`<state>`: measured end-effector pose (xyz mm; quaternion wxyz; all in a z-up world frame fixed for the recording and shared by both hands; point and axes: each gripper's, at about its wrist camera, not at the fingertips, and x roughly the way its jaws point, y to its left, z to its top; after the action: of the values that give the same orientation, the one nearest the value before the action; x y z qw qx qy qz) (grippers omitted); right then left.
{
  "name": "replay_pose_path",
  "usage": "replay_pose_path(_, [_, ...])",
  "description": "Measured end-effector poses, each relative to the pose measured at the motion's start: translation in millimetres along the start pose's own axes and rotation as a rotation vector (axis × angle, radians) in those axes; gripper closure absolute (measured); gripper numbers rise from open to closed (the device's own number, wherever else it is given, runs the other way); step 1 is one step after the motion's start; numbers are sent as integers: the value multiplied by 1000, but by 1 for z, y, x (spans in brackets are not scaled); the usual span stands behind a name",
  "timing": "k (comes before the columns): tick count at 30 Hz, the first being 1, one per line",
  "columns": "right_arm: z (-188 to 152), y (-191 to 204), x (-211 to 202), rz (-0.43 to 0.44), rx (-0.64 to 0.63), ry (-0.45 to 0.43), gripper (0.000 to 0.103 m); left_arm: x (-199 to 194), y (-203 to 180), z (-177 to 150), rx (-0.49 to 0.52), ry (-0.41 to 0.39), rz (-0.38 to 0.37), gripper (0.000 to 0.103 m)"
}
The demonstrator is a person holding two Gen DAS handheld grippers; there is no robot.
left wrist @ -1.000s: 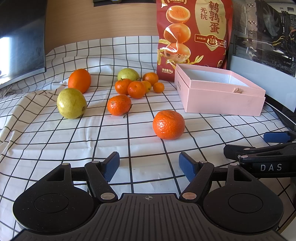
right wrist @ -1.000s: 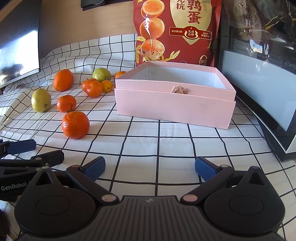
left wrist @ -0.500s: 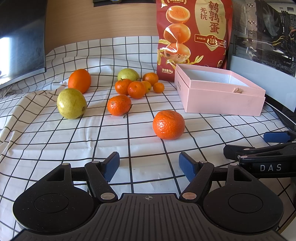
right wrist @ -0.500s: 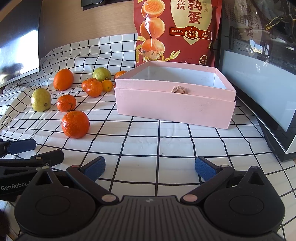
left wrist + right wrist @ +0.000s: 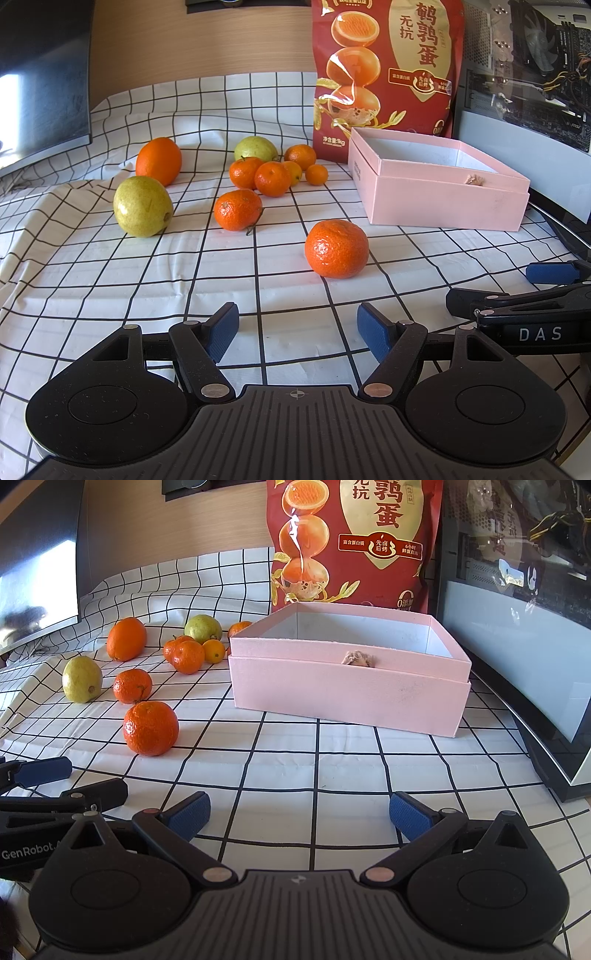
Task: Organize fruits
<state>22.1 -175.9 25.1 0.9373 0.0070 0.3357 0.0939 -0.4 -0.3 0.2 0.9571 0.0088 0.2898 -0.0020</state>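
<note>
Across the lower half of both wrist views spreads a black-gridded white cloth (image 5: 110,280) over the worktop, its far end rumpled and climbing the wall, so the surface beneath is hidden. At the upper left a dark screen (image 5: 40,74) is cut off by the frame edge, and at the upper right a glass-sided computer case (image 5: 517,572) shows mostly glare. A red snack bag (image 5: 384,66) stands at top centre, its top cropped. In front of it, centre right, sits an open pink box (image 5: 347,690) with a small crumpled beige scrap (image 5: 357,659) at its near rim; what the scrap is cannot be told. Fruit lies loose on the cloth left of the box: a large orange (image 5: 159,160), a yellow-green pear (image 5: 142,205), a second pear (image 5: 255,148) partly hidden behind a touching cluster of mandarins (image 5: 271,177), a mandarin with a stem (image 5: 237,209), and nearest, alone, a dimpled mandarin (image 5: 336,247). The left gripper (image 5: 297,326) and right gripper (image 5: 300,814) hover low over bare cloth at the bottom, jaws spread, holding nothing, each showing at the edge of the other's view.
</note>
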Motion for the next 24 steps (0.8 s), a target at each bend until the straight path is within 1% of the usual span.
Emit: replay_pose_path(24, [-1, 1, 1, -8, -8, 3, 0, 0, 0, 0, 0, -1, 0, 26])
